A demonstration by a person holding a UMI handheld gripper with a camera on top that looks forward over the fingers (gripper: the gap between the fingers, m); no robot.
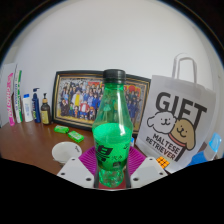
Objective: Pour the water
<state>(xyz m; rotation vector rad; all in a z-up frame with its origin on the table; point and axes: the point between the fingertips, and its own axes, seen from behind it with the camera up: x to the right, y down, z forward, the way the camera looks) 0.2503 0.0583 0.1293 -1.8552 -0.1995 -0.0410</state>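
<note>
Both fingers [82, 170] reach up from below with their magenta pads [136, 158] facing inward, and a green plastic bottle [113, 125] stands upright between them. The pads sit close against the bottle's lower body on either side, but whether they truly press on it or leave a slight gap cannot be told, since the bottle hides the contact lines. The gripper [113, 168] is thus closed down to about the bottle's width. Its black cap [115, 74] is on, and the green body widens toward the fingers.

Beyond the fingers, a brown wooden table [30, 150] carries the scene. Behind the bottle leans a framed group photograph [80, 100] against a pale wall [100, 35]. Beyond the right finger stands a white paper bag [178, 120] printed with "GIFT" and a cartoon dog. Beyond the left finger, several tubes and small bottles [25, 105] line the wall, with two small green packets [68, 131] and a white round lid [66, 152] lying nearer.
</note>
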